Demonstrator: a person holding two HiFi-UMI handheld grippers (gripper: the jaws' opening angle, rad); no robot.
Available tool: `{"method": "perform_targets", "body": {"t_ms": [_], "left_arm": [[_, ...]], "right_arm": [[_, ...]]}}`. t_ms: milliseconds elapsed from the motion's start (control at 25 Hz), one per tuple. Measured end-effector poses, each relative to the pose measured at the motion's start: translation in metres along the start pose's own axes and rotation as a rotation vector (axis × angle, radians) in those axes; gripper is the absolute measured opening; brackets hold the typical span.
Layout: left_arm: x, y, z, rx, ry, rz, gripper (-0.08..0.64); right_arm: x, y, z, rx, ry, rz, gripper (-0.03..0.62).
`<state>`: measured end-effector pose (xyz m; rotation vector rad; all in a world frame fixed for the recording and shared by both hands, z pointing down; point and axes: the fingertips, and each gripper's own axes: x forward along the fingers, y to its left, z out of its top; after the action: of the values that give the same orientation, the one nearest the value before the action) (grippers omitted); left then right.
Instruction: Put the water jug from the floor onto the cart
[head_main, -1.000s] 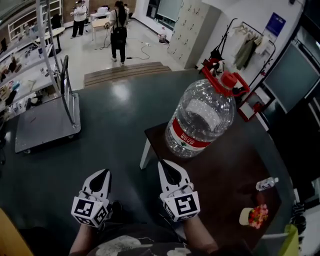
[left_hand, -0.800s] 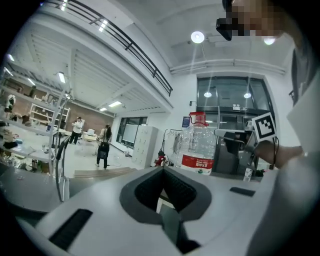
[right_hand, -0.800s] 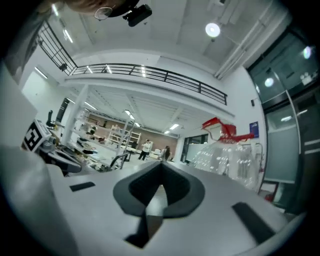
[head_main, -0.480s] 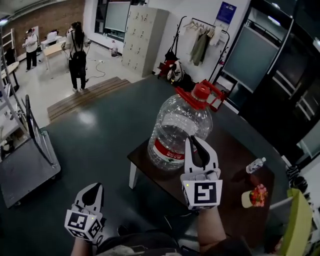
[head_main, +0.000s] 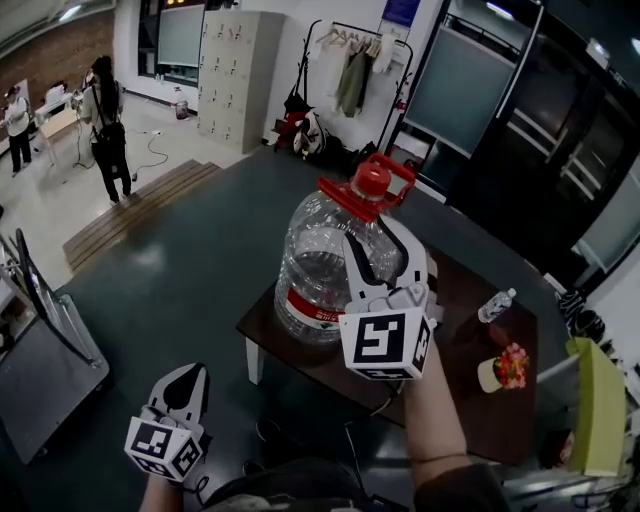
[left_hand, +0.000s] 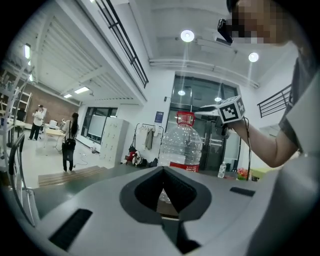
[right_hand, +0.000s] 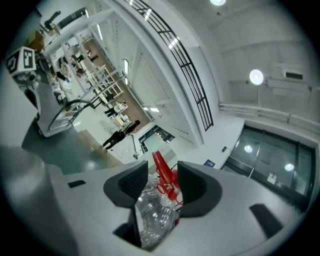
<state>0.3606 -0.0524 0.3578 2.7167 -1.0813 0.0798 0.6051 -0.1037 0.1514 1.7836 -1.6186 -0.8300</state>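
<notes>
1. The clear plastic water jug with a red cap and handle (head_main: 310, 255) stands upright on the dark brown surface (head_main: 480, 400), near its 10 o'clock corner.
2. The right claw (head_main: 385, 250) has just been opening and gapes wide at the jug's 4 o'clock shoulder. The red handle shows in the gap, unpinched.
3. The left claw (head_main: 190, 378) is closed and empty, low at 7 o'clock.
4. The grey platform cart (head_main: 40, 370) sits at 9 o'clock, well apart from the jug.

left gripper (head_main: 189, 372) low, fingers (left_hand: 110, 220) together; right gripper (head_main: 380, 240) raised, fingers (right_hand: 125, 186) just opened wide, clamping nothing
</notes>
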Motion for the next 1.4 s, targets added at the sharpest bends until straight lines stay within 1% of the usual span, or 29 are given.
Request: {"method": "perform_targets", "body": {"t_ms": [160, 320, 480, 640, 680, 720, 880, 960, 1080, 1200, 1280, 1400], "left_arm": [[0.022, 0.006, 0.014, 0.013, -0.007, -0.01, 0.008], [0.037, 0.012, 0.014, -0.013, 0.003, -0.006, 0.008], [0.053, 0.02, 0.013, -0.017, 0.007, -0.004, 0.008], [0.061, 0.025, 0.015, -0.021, 0.008, -0.004, 0.008], [0.062, 0.026, 0.015, -0.022, 0.008, -0.004, 0.008], [0.064, 0.026, 0.014, -0.024, 0.008, -0.005, 0.008], [0.067, 0.025, 0.01, -0.028, 0.009, -0.01, 0.008], [0.067, 0.025, 0.009, -0.034, 0.013, -0.011, 0.008], [0.065, 0.026, 0.008, -0.047, 0.019, -0.014, 0.008], [0.062, 0.025, 0.007, -0.047, 0.015, -0.011, 0.008], [0.06, 0.025, 0.008, -0.046, 0.009, -0.001, 0.008], [0.053, 0.031, 0.008, -0.046, -0.004, 0.029, 0.008]], "right_arm": [[0.032, 0.001, 0.004, -0.095, 0.028, 0.014, 0.156], [0.057, 0.004, -0.002, -0.156, 0.055, 0.027, 0.156], [0.077, 0.006, -0.006, -0.214, 0.073, 0.037, 0.156], [0.086, 0.009, -0.007, -0.262, 0.119, 0.042, 0.153], [0.087, 0.009, -0.007, -0.274, 0.131, 0.038, 0.129], [0.087, 0.009, -0.008, -0.283, 0.14, 0.033, 0.086], [0.085, 0.011, -0.01, -0.288, 0.165, 0.04, 0.083], [0.084, 0.009, -0.005, -0.269, 0.142, 0.05, 0.08], [0.078, 0.006, 0.01, -0.233, 0.074, 0.082, 0.078], [0.076, 0.011, 0.022, -0.233, 0.026, 0.12, 0.078], [0.076, 0.015, 0.03, -0.217, -0.01, 0.141, 0.078], [0.073, 0.022, 0.048, -0.168, -0.078, 0.175, 0.077]]}}
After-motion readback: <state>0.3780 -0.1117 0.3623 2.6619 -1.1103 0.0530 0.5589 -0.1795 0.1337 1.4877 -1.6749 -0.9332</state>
